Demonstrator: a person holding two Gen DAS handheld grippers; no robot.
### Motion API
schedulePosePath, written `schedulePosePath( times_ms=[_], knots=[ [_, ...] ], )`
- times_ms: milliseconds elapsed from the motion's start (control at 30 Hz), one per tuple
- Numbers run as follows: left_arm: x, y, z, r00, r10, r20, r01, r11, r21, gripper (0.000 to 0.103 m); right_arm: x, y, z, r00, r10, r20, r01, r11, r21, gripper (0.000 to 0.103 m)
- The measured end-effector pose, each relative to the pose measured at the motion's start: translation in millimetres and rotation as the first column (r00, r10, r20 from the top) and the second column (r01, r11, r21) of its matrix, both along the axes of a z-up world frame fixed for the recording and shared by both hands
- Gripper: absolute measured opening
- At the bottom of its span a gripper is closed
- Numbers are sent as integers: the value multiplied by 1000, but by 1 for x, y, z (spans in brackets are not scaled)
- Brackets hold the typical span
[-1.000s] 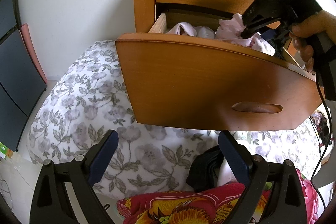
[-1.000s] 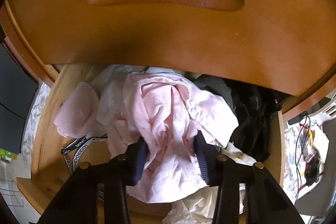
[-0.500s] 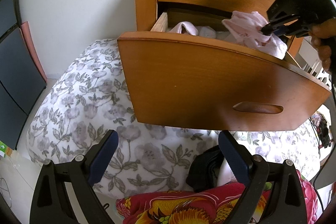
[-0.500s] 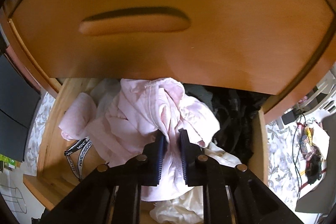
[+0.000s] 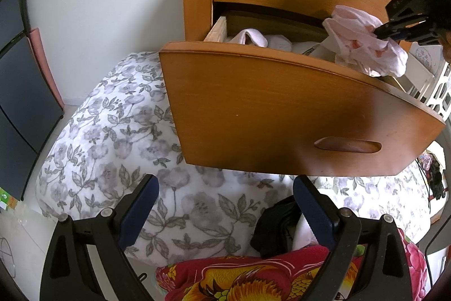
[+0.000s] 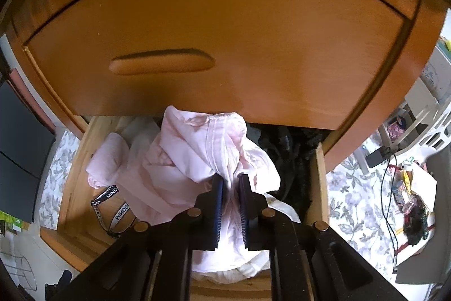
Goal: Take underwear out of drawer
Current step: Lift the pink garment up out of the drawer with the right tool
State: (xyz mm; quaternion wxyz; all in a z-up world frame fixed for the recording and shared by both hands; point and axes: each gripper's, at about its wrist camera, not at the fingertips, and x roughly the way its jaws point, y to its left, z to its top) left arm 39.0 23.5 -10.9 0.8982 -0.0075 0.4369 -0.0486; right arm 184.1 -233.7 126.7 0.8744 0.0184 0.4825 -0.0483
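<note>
Already the right claw (image 6: 231, 182), low centre in its own view, pinches the pink underwear (image 6: 203, 151) just above the open drawer (image 5: 282, 109), its bulk bunched ahead of the tips, while the left claw (image 5: 225, 205) hangs open and empty, well apart.

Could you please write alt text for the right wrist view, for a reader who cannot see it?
The right tool is shut on a pale pink underwear garment, bunched and lifted above an open wooden drawer. More pink, white and black clothing lies in the drawer, under the closed drawer front above.
</note>
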Motion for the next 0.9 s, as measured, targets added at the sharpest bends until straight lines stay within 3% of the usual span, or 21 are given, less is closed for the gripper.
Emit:
schedulePosePath(
  times_ms=[433,900],
  knots=[
    [0,0,0,1000,0,-1,0,1000,1,96,-17,2,40,996,38,83,-41,998,37,11],
    [1,0,0,1000,0,-2,0,1000,1,96,-46,13,119,965,85,249,-103,993,61,11]
  ],
)
